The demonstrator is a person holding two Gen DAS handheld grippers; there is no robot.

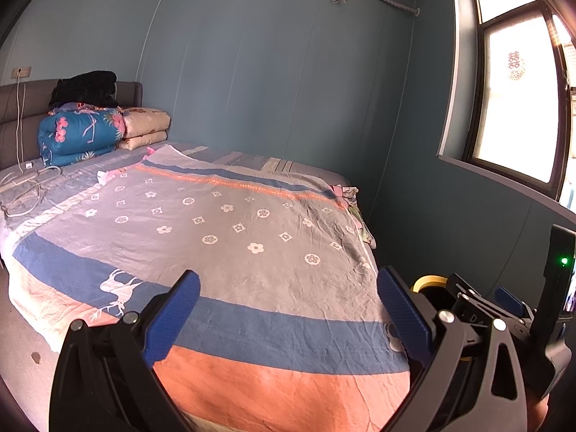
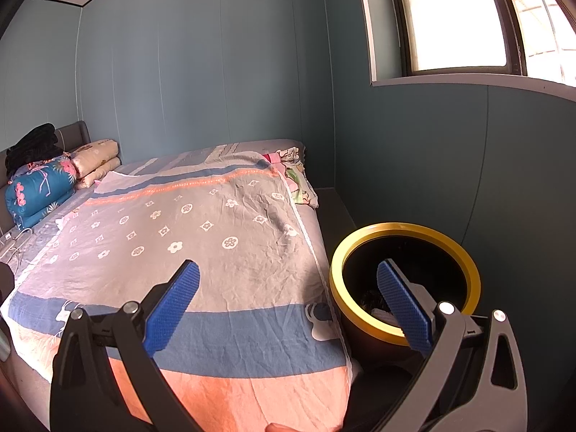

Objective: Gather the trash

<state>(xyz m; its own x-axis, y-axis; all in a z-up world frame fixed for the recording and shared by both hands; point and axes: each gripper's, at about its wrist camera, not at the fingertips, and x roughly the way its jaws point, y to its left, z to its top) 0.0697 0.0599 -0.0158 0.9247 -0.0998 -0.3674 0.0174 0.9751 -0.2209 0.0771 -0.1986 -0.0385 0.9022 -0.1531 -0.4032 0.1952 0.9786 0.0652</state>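
The trash bin [image 2: 405, 280], a black tub with a yellow rim, stands on the floor just beside the foot corner of the bed [image 2: 201, 237], between the bed and the blue wall under the window [image 2: 457, 18]. Its inside is dark; something pale lies at the bottom, too hidden by the claw finger to name. In the left wrist view only a sliver of the bin's yellow rim [image 1: 430, 282] shows, behind the left claw's right finger.

The right claw [image 2: 288, 302] is spread wide and holds nothing; its right blue pad [image 2: 405, 309] hangs over the bin's opening, its left pad over the bedspread. The left claw [image 1: 288, 309] is likewise spread wide and empty, above the foot of the bed, touching nothing.

Near the head of the bed, a small crumpled white scrap [image 1: 103, 177] lies on the bedspread, too small to identify. Beyond it sit folded quilts [image 1: 81, 133] against the headboard, and white cables [image 1: 25, 183] trail beside them. The right device [image 1: 556, 288], with a green light, is cut off at the edge.
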